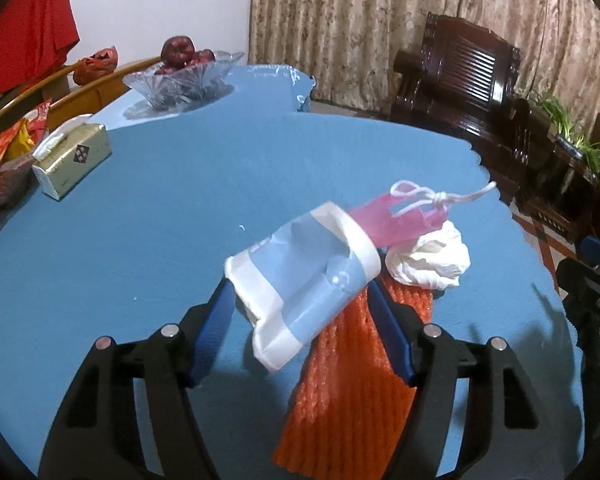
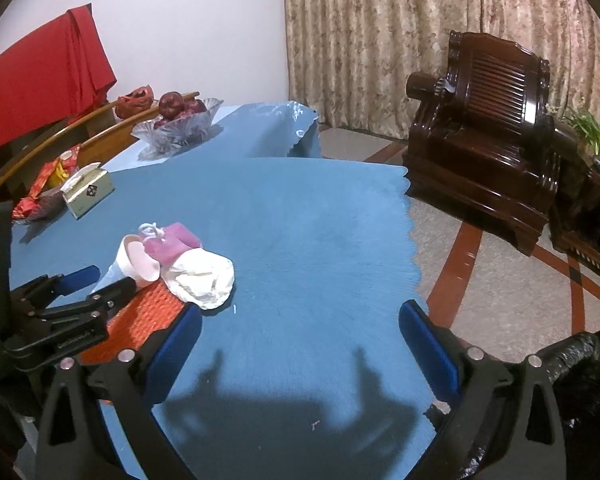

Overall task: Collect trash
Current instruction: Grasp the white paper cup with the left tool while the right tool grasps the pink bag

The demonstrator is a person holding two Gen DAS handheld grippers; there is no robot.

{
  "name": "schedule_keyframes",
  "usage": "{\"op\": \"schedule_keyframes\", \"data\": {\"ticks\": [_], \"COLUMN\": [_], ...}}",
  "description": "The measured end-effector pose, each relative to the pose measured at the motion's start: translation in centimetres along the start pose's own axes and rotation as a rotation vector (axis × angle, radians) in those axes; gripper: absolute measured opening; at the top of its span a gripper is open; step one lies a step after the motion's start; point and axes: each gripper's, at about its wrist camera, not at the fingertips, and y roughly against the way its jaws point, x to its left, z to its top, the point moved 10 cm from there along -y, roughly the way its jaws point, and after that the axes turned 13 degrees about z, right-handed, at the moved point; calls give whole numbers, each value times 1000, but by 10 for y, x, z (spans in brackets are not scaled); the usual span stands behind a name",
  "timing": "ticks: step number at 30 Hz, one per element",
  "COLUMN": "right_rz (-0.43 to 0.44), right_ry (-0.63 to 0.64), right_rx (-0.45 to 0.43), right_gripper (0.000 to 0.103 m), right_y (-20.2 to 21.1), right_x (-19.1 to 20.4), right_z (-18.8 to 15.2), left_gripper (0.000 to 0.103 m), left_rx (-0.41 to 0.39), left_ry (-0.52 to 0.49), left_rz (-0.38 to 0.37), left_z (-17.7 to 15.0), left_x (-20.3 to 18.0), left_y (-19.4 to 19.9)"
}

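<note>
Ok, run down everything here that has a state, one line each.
Paper cup: tipped on its side between the left gripper's fingers.
Left gripper: around the cup, grip not confirmed.
Right gripper: open, empty.
White tissue wad: crumpled.
Orange foam net: lying flat.
Tissue box: opened, tissue sticking out.
Fruit bowl: filled.

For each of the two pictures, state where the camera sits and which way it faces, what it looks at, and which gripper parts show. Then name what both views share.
Left wrist: on the left gripper, facing forward and down at a paper cup between its fingers.
Right wrist: on the right gripper, facing down across the blue table; its open fingers frame bare cloth, the left gripper at left.
Shared: cup, crumpled tissue, orange netting, tissue box, fruit bowl.
</note>
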Motion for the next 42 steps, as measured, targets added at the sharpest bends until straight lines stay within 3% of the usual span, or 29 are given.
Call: {"op": "schedule_keyframes", "data": {"ticks": [6,11,22,31,34,37,42], "right_rz": [-7,13,92,163,177,179,187], "right_ry": [40,53,57,96,119,139,146], "right_rx": [8,6,-30,-15,7,57,116], "right_gripper": [97,97,97,90,80,63,22], "right_y": [-7,-13,-31,-69,-82,-96,-106], "right_x": [6,16,47,92,104,110,112], "right_z": [1,4,27,41,41,36,25], "left_gripper": [53,26,15,14,14,14,14], "left_rx": [37,35,0,-10,-12,-15,-21], "left_ry": [6,14,81,123,134,143,153], "left_rz": [-6,-27,-6,49,55,57,54], "left_z": [-4,-3,6,7,7,7,10], "left_x": [1,1,36,77,85,91,96], "left_y": [-11,-9,11,21,23,25,28]}}
